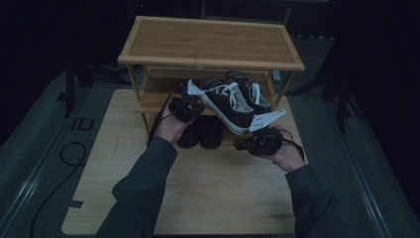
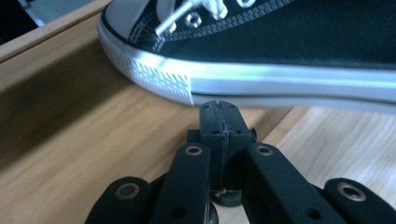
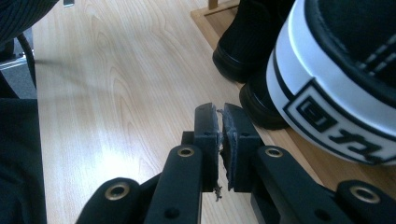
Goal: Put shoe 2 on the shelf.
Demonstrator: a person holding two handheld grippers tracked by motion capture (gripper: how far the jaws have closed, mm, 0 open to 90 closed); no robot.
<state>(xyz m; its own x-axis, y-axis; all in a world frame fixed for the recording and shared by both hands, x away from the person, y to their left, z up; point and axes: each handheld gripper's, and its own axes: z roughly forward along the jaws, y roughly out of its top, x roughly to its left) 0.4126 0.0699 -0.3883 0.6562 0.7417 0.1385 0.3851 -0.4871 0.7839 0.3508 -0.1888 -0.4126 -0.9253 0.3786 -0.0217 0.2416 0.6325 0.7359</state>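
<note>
We start at the left: our left tongs (image 1: 190, 105) sit at the front edge of the rack's middle shelf (image 1: 153, 101), jaws shut tight with nothing between them. In the left gripper view the closed tips of these tongs (image 2: 219, 116) lie just under the white sole at the toe of the near sneaker (image 2: 261, 51), with the shelf board below; touching or not, we cannot tell.

Middle: two black-and-white sneakers (image 1: 233, 106) rest on that shelf of the wooden rack (image 1: 210, 42), toes toward the left, heels sticking out to the right past the shelf edge. A pair of plain black shoes (image 1: 200, 133) stands below them, at the rack's foot on the bench (image 1: 198, 188).

Right: our right tongs (image 1: 260, 141) hover just below the near sneaker's heel. In the right gripper view these tongs (image 3: 222, 123) are all but shut, a thin slit left, holding nothing, with the heel (image 3: 336, 107) just beside them.
</note>
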